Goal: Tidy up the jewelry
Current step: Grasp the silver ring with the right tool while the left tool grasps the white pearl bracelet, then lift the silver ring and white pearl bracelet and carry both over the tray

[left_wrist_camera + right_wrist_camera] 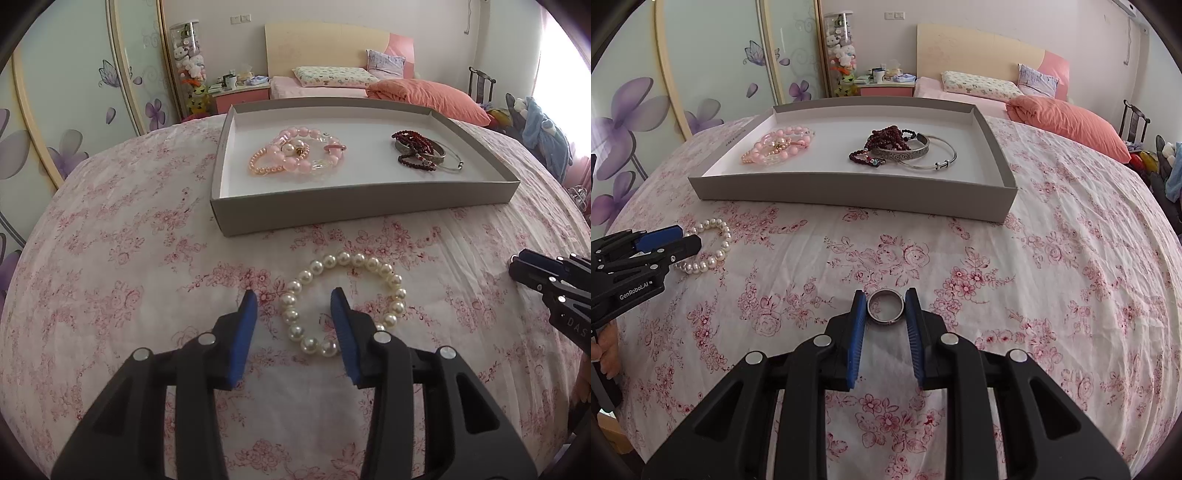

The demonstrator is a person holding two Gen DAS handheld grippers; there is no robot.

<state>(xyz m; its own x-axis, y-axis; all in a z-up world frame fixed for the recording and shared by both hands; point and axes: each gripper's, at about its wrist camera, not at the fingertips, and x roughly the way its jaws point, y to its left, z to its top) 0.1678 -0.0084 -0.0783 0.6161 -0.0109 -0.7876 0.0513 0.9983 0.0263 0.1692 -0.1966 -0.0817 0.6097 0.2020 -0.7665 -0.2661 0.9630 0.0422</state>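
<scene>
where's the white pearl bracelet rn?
White pearl bracelet lies on the floral bedspread, in front of the grey tray, its near-left side between the left gripper pads.

Soft daylight filled both views, evenly bright with no harsh contrast. In the left wrist view a window [561, 74] at the upper right edge was blown out to white glare, washing the wall beside it. Shadows were faint: only a thin, soft one lay under the near wall of the tray [362, 210]. Fisheye distortion bowed the bedspread [1071, 258] into a dome and curved the wardrobe doors [701, 55] at upper left. Dark vignetting cut every corner. Focus was sharp centrally, softer toward the rims.
</scene>
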